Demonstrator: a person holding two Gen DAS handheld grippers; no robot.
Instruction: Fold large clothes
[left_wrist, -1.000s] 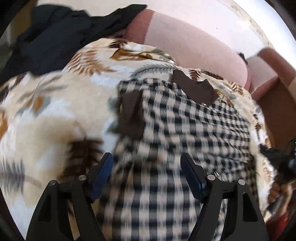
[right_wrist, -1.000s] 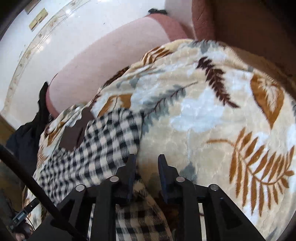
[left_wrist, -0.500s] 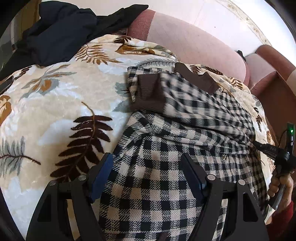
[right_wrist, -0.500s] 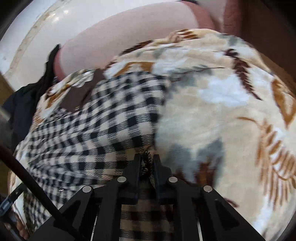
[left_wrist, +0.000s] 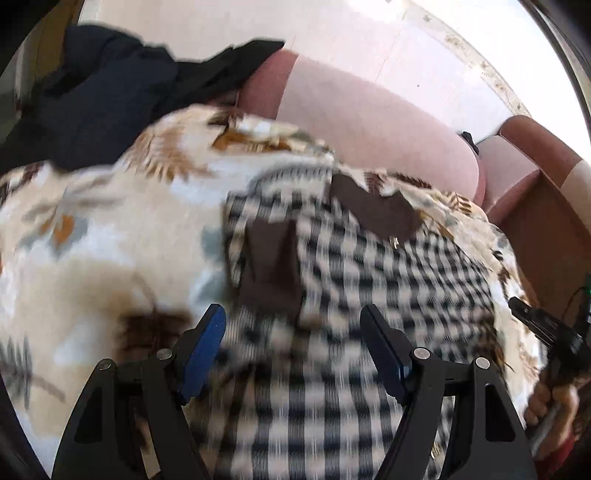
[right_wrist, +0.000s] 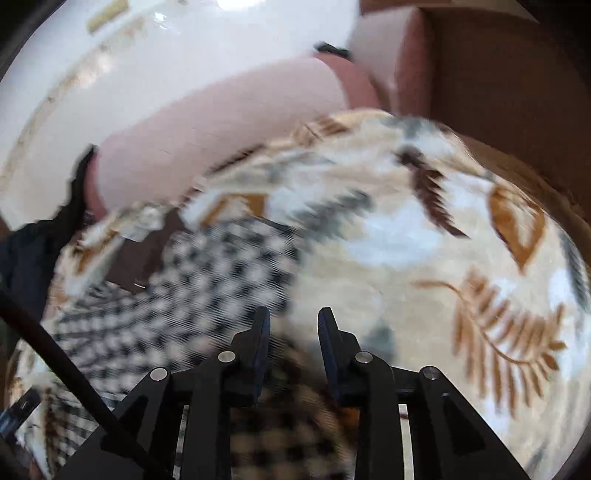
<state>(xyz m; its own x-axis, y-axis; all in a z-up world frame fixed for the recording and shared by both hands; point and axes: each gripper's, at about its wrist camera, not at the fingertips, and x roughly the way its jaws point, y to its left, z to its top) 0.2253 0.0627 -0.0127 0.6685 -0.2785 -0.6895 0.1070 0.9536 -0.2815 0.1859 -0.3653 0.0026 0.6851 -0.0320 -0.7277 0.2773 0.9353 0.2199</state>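
A black-and-cream checked shirt (left_wrist: 388, 280) with brown collar and cuff patches lies on a cream blanket with a leaf print (left_wrist: 103, 236). My left gripper (left_wrist: 293, 339) is open and empty just above the shirt's near part. In the right wrist view the shirt (right_wrist: 192, 295) lies left of centre. My right gripper (right_wrist: 293, 332) is open over the shirt's right edge; a fold of checked cloth lies under its fingers, not clamped. Both views are blurred by motion.
A pink sofa backrest (left_wrist: 369, 118) runs behind the blanket. Dark clothes (left_wrist: 103, 96) are piled at the back left. A brown armrest (left_wrist: 546, 236) stands at the right. The other hand and its gripper show at the right edge (left_wrist: 554, 354).
My right gripper was shut on the shirt's edge half a second ago and has opened and let it go. Both grippers are moving; the shirt has settled flatter on the blanket.
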